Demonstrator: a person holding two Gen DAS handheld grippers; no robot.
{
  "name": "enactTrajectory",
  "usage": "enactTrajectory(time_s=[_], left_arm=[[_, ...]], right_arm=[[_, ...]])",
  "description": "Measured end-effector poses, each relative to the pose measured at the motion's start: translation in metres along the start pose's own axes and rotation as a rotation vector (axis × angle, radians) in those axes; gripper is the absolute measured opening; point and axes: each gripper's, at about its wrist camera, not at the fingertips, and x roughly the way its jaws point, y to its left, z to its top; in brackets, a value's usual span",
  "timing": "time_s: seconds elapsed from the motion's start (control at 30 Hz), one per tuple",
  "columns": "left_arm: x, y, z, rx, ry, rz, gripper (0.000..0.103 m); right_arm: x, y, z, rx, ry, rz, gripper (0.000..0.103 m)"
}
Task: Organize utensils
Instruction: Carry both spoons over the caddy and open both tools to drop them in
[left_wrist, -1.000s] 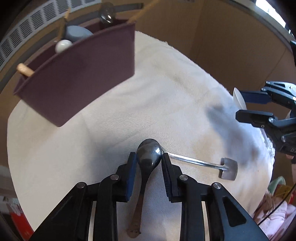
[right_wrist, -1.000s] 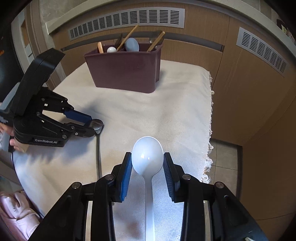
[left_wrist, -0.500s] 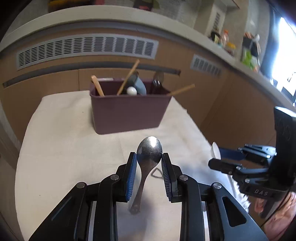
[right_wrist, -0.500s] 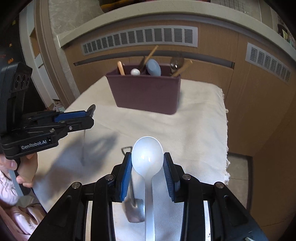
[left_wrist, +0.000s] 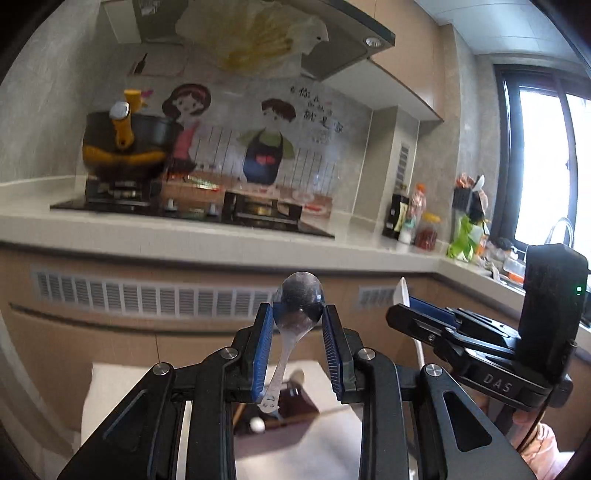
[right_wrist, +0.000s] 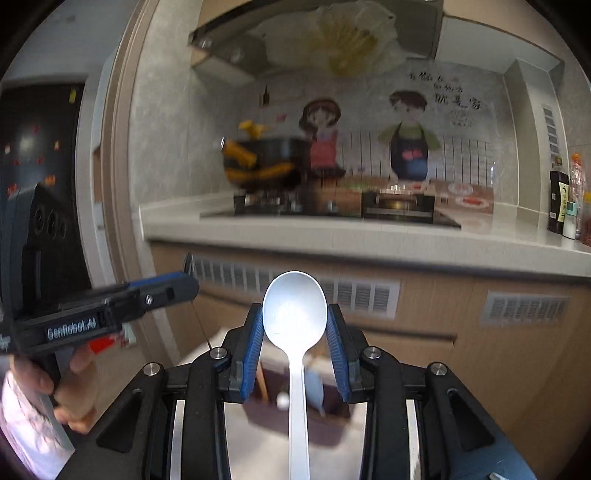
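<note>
My left gripper (left_wrist: 297, 325) pinches the metal spoon (left_wrist: 298, 312) by its bowl and my right gripper (right_wrist: 294, 328) pinches the white spoon (right_wrist: 294, 317) the same way. A second ago both hung low over the cloth-covered table (left_wrist: 110, 387); now they are raised and level, facing the stove counter (right_wrist: 332, 232), with the maroon utensil holder (left_wrist: 295, 406) below my fingers
</note>
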Motion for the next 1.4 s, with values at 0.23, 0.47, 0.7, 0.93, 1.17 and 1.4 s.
enactTrajectory(time_s=[0.23, 0.47, 0.7, 0.93, 1.17, 1.4], left_arm=[[0.042, 0.033, -0.005, -0.042, 0.034, 0.031, 0.028], [0.086, 0.074, -0.045, -0.131, 0.141, 0.036, 0.028], [0.106, 0.098, -0.079, -0.183, 0.191, 0.056, 0.028], [0.118, 0.112, -0.112, -0.234, 0.262, 0.073, 0.028], [0.122, 0.112, -0.127, -0.269, 0.320, 0.085, 0.041], [0.081, 0.095, -0.121, -0.260, 0.298, 0.155, 0.058]], right_arm=[[0.070, -0.028, -0.014, 0.150, 0.029, 0.007, 0.032], [0.127, -0.051, -0.059, 0.251, 0.099, -0.078, 0.032], [0.160, -0.049, -0.091, 0.252, 0.117, -0.172, 0.033], [0.177, -0.042, -0.116, 0.209, 0.141, -0.159, 0.033], [0.172, -0.042, -0.123, 0.209, 0.209, -0.144, 0.058], [0.115, -0.039, -0.123, 0.203, 0.208, -0.166, 0.087]])
